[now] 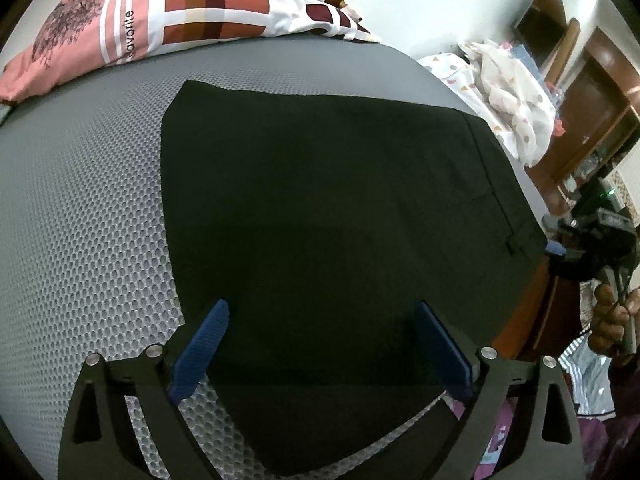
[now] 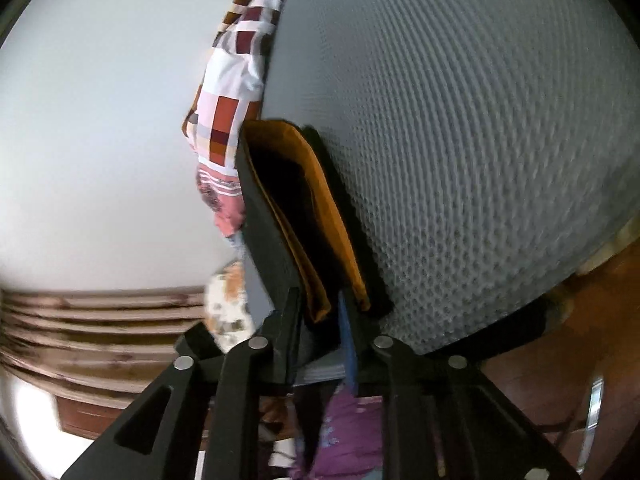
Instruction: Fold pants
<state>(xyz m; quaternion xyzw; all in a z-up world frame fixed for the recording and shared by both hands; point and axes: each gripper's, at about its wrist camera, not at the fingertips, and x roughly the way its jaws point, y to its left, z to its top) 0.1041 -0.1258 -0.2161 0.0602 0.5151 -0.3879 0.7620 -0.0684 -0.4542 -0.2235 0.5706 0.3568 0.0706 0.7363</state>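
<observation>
The black pants lie flat and folded on the grey honeycomb-mesh mattress, the waistband at their right edge, close to the mattress side. No label or brand can be made out on them. The left claw hangs released over their near edge, its blue pads spread wide to either side of the cloth and not pressing it.

The right claw is at the waistband, and its own camera shows the band's orange lining gaping between its two fingers (whether the pads actually pinch the cloth I cannot tell). The left view shows a hand carrying it.

At the far edge of the mattress lies a pink and white pillow with brown checks and the printed word "favorite".
</observation>
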